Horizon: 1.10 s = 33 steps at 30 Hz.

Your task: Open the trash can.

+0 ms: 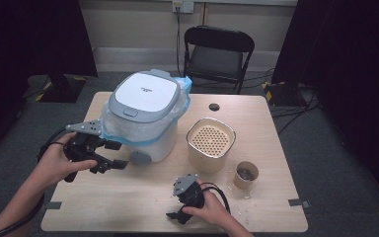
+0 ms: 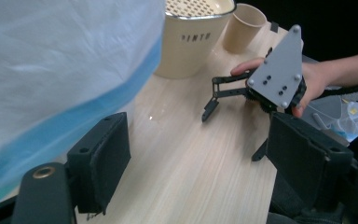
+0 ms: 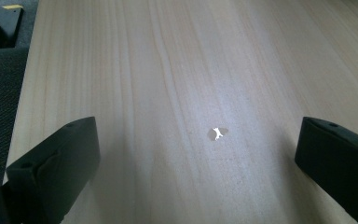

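Your left tool hangs just above the counter at its left side, jaws spread wide and holding nothing, pointed toward the base of the white bin with the grey lid and the blue-edged plastic liner. The bin stands just beside that tool, to its right and slightly farther from you; in the left gripper view its liner sits close against the near jaw without clearly touching it. Your right tool is low over the front edge of the counter, near the middle, jaws also spread wide with nothing between them. In the right gripper view a small white scrap lies on the bare wood between those jaws, nearer the far one. The cream canister with the perforated top stands behind your right tool, and the brown paper cup sits just right of it, both well apart from your left tool.
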Each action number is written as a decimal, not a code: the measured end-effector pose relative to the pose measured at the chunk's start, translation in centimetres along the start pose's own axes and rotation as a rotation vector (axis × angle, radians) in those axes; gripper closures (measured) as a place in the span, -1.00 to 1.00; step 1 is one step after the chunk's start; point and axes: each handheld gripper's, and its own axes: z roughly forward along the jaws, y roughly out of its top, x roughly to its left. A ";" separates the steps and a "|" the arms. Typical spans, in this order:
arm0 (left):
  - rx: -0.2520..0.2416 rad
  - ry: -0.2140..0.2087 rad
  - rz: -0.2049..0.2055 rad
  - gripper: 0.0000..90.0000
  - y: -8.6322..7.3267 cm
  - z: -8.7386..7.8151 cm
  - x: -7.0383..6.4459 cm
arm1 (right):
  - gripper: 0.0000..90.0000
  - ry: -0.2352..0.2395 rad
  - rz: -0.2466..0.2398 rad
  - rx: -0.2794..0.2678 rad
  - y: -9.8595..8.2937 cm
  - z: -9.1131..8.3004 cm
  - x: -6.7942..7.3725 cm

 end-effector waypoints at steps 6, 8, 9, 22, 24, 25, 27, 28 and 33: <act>-0.026 0.022 -0.004 -0.52 1.2 -0.9 0.2 | -1.00 -0.001 -0.007 -0.001 0.0 0.0 0.0; -0.030 0.027 -0.009 -0.52 1.5 -1.1 0.2 | -1.00 -0.001 -0.007 -0.001 0.0 0.0 0.0; -0.034 0.030 -0.012 -0.52 1.6 -1.1 0.2 | -1.00 -0.001 -0.007 -0.001 0.0 0.0 0.0; -0.022 0.022 -0.002 -0.19 3.4 -2.1 0.1 | -1.00 -0.001 -0.007 -0.001 0.0 0.0 0.0; -0.017 0.029 0.008 -0.17 3.7 -2.2 0.1 | -1.00 -0.001 -0.007 -0.001 0.0 0.0 0.0; -0.012 0.026 0.013 -0.13 3.9 -2.2 0.0 | -1.00 -0.001 -0.007 -0.001 0.0 0.0 0.0; -0.007 0.026 0.011 -0.07 4.1 -2.3 0.0 | -1.00 -0.001 -0.007 -0.001 0.0 0.0 0.0; -0.005 0.026 0.011 -0.05 4.2 -2.4 -0.1 | -1.00 -0.001 -0.007 -0.001 0.0 0.0 0.0; -0.002 0.029 0.029 0.13 5.0 -2.6 -0.1 | -1.00 0.001 -0.008 -0.001 0.0 0.0 0.0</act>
